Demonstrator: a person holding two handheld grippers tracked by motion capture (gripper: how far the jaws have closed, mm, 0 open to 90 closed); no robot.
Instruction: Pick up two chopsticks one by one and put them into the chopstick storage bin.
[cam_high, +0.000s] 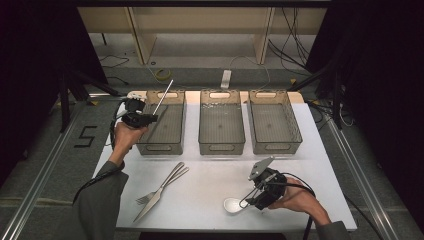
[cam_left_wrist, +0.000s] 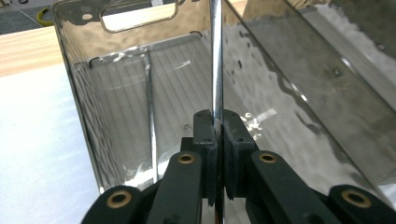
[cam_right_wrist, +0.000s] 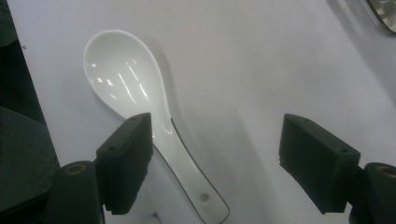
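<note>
My left gripper (cam_high: 151, 118) (cam_left_wrist: 215, 119) is shut on a slim, shiny metal utensil (cam_high: 164, 95) (cam_left_wrist: 216, 56). The utensil's long handle sticks up and away over the left clear bin (cam_high: 161, 148) (cam_left_wrist: 116, 93), at the bin's near-left corner. My right gripper (cam_high: 246, 200) (cam_right_wrist: 217, 149) hovers open just above a white ceramic spoon (cam_high: 231, 205) (cam_right_wrist: 121, 74) lying on the white table. The spoon's handle runs between the two jaws, close to the left one; neither pad presses on it.
A middle bin (cam_high: 221, 145) and a right bin (cam_high: 276, 146) stand in a row with the left one. A fork and other metal cutlery (cam_high: 159, 190) lie on the table's left front. Cables and a wooden frame sit behind the table.
</note>
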